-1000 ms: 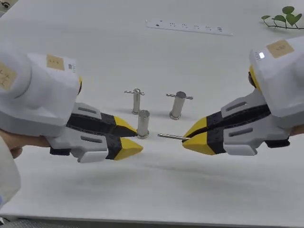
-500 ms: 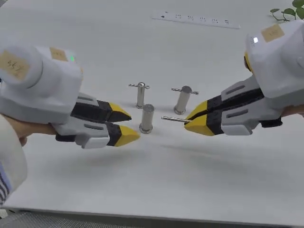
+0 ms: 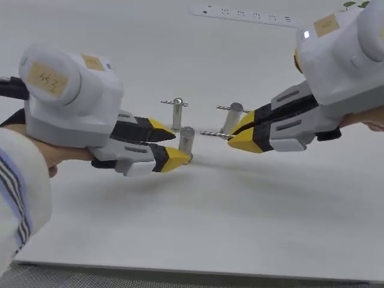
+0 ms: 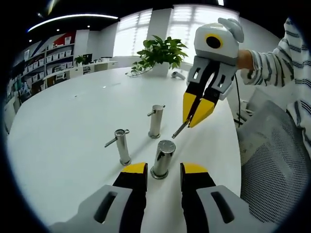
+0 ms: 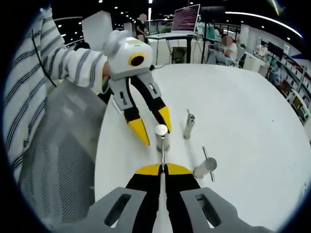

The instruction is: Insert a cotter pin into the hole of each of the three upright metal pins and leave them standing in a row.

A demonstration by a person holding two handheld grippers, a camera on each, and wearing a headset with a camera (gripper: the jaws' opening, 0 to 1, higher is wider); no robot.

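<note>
My left claw [image 3: 179, 147], jaws open, now sits round the last bare shiny metal pin [image 3: 187, 140]. And my right claw [image 3: 234, 137], pinching the thin silver cotter pin [image 3: 215, 134], came closer, tip nr the top. Can poke it in soon.

A wide white table [image 3: 240, 228] carries a power strip [image 3: 246, 15] at its far edge and a leafy plant [image 4: 163, 51] at one end. Bright windows [image 4: 194, 19] stand behind the plant, and shelves [image 4: 53, 56] line one wall. A grey mesh chair [image 5: 58, 165] sits beside the table. A lit monitor [image 5: 186, 19] stands further back. Strip lights [image 4: 73, 18] glow on the dark ceiling.
</note>
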